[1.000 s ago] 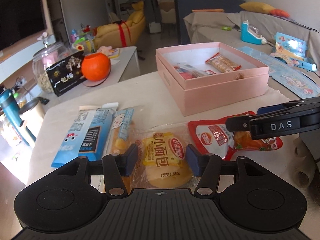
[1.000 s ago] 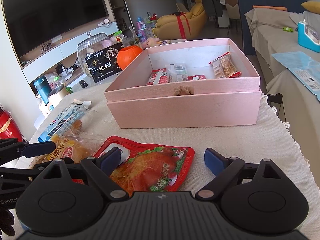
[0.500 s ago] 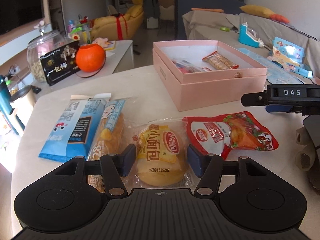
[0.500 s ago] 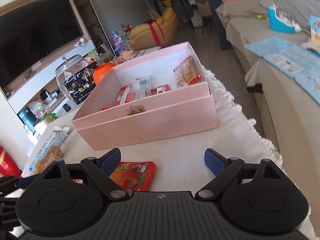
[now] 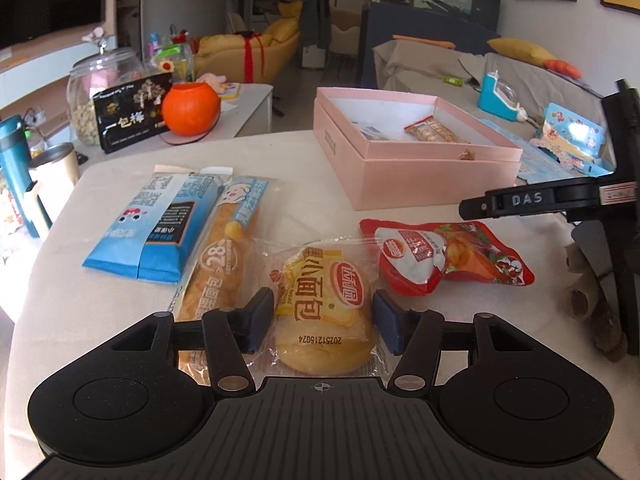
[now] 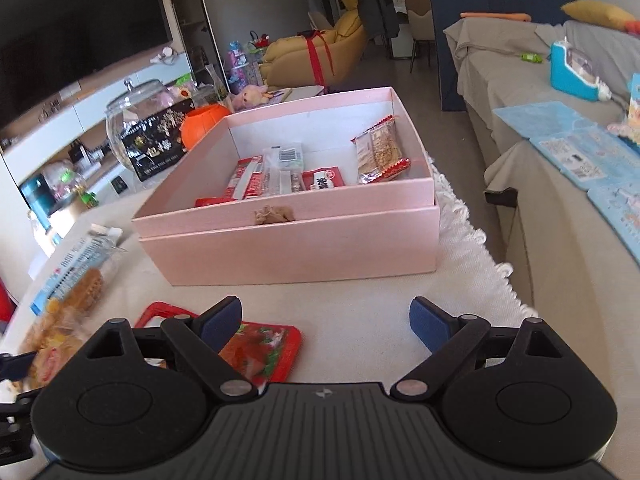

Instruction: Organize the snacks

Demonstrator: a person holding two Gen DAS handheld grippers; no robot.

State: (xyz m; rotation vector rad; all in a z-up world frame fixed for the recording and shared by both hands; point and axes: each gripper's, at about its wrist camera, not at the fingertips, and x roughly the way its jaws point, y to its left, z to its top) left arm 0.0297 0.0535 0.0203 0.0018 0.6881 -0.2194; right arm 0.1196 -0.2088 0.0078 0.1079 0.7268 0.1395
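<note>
A pink box stands open on the table and holds several small snack packs. It also shows in the right wrist view. In front of it lie a blue packet, a long bread pack, a yellow bun pack and a red pouch. My left gripper is open with its fingers on either side of the bun pack. My right gripper is open and empty, above the table beside the red pouch, facing the box.
A glass jar, a black packet and an orange pumpkin-shaped pot stand on a side cabinet at the back left. A sofa with blue toys runs along the right. A teal bottle stands at far left.
My right gripper has lifted and swung right, off the red pouch and toward the box. My left gripper has stayed around the bun pack, its view tilting up a little.
</note>
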